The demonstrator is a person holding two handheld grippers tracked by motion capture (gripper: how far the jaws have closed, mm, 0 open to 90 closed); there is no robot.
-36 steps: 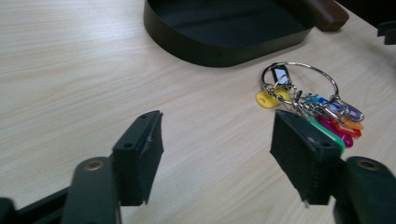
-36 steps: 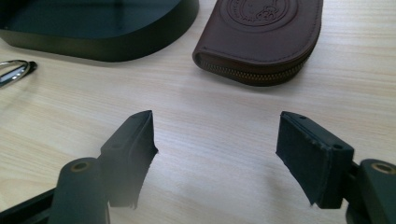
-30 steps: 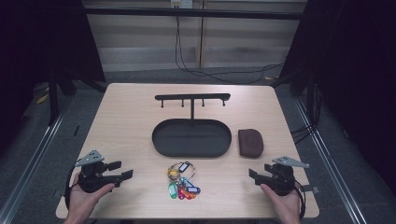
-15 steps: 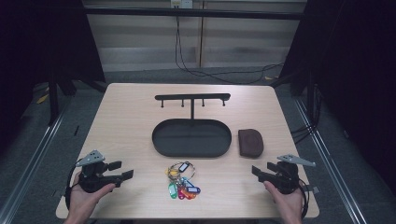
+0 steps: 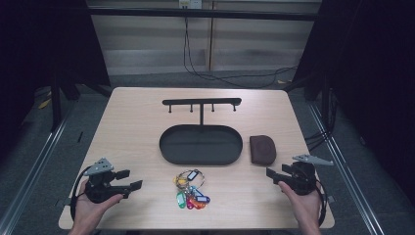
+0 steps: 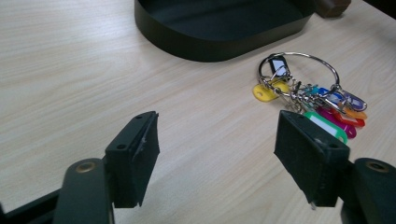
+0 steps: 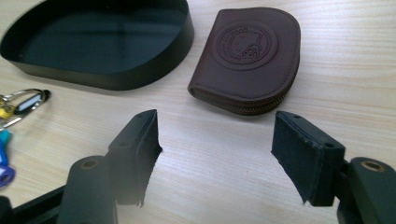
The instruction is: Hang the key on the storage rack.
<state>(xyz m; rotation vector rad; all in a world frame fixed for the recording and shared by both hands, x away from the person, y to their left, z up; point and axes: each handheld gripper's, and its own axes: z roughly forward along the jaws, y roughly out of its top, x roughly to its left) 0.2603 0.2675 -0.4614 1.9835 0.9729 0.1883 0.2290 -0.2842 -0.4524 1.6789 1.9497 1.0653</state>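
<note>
- My left gripper [image 5: 128,180] sits at the table's [image 5: 132,127] near-left corner, about 7 o'clock from the tray [image 5: 200,144], with my hand wrapped round its body.
- Its jaws are spread wide and hold nothing; in the left gripper view bare tabletop shows between them [image 6: 217,154].
- The keys [image 5: 191,191] lie flat on the wood at 6 o'clock from the tray, near its front wall but apart from it.
- From the left gripper the keys are at roughly 3 o'clock in the high view; in the left gripper view the ring and coloured tags [image 6: 310,93] sit at 1 o'clock, just beyond the right jaw, not touching it.
- My right gripper [image 5: 273,175] is at the near-right side of the table, about 4 o'clock from the tray, hand behind it.
- Its jaws are also wide apart and empty, with plain wood in the gap [image 7: 215,154].
- The pouch [image 5: 263,149], brown and zipped, lies flat just beside the tray's right end, at 3 o'clock from it; I cannot tell whether they touch.
- In the right gripper view the pouch [image 7: 250,58] is at 12 o'clock, a little ahead of the jaws and clear of both.
- The rack [image 5: 201,104] stands upright at the tray's far edge, at 12 o'clock, its hooks bare.
- The tray is empty inside.
</note>
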